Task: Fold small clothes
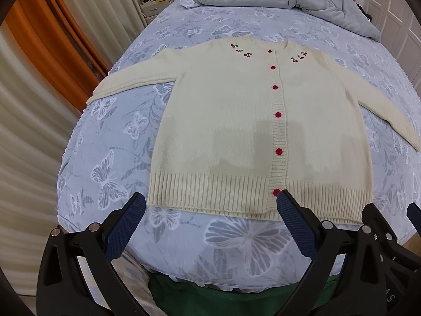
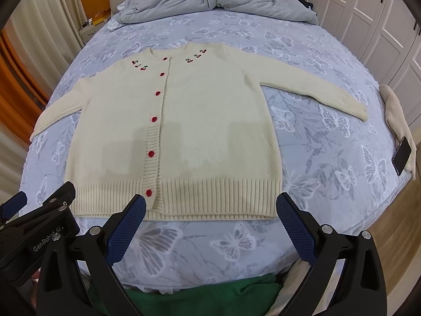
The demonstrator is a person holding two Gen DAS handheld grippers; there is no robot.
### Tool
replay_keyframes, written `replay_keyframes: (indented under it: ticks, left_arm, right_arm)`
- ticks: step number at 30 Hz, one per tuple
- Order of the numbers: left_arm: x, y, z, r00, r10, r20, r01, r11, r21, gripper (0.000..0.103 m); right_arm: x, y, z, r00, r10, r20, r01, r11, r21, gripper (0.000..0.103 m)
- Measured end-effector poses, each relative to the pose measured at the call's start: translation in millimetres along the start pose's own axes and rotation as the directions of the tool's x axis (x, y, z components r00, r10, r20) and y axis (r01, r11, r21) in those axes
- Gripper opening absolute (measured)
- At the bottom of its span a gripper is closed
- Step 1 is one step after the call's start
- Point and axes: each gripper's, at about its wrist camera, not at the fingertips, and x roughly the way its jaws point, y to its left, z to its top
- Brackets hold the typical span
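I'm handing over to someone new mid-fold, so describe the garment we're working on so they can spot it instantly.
Start from the bed with the pale blue butterfly-print cover. Spread flat in its middle, sleeves out to both sides, lies the cream knitted cardigan, hem toward the cameras. Red buttons down the front and small cherry embroidery at the collar set it apart from the crumpled grey duvet at the head of the bed.

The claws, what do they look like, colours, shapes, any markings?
Both are alike: the left claw and right claw have black plastic arms with triangular cut-outs, silver round pins at the joints, and long fingers faced with dark blue textured pads. White "GenRobot AI" lettering marks the left claw's body in the right wrist view.
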Motion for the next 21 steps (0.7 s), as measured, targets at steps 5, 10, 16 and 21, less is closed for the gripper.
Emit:
replay_keyframes:
  ticks: [5,10,16,21]
  left_arm:
    - [-2.3,-0.1,1.7,1.0,0.006,0.005,-0.006,1.0,0.001,0.097]
    - [-3.6,-2.1,2.2,1.0,0.01,0.009,-0.01,1.0,0.005,0.097]
    - [-3.5,-2.6,3.0,1.0,0.011,0.01,-0.012,1.0,0.005,0.096]
    - [-3.6,-3.0,2.7,1.0,0.012,0.011,-0.012,1.0,0.006,0.096]
  right_arm:
    - [-0.2,0.1,0.4,1.0,0.0,0.0,0.0,1.0,-0.001,0.098]
    - [-0.8,0.7,1.2,1.0,0.0,0.001,0.0,1.0,0.0,0.098]
    - [-2.9,-4.6,3.4,1.0,0.003,-0.002,-0.003,1.0,0.007,0.098]
    - [-2.6,-4.4,3.2,1.0,0.003,-0.003,-0.003,1.0,0.007,0.098]
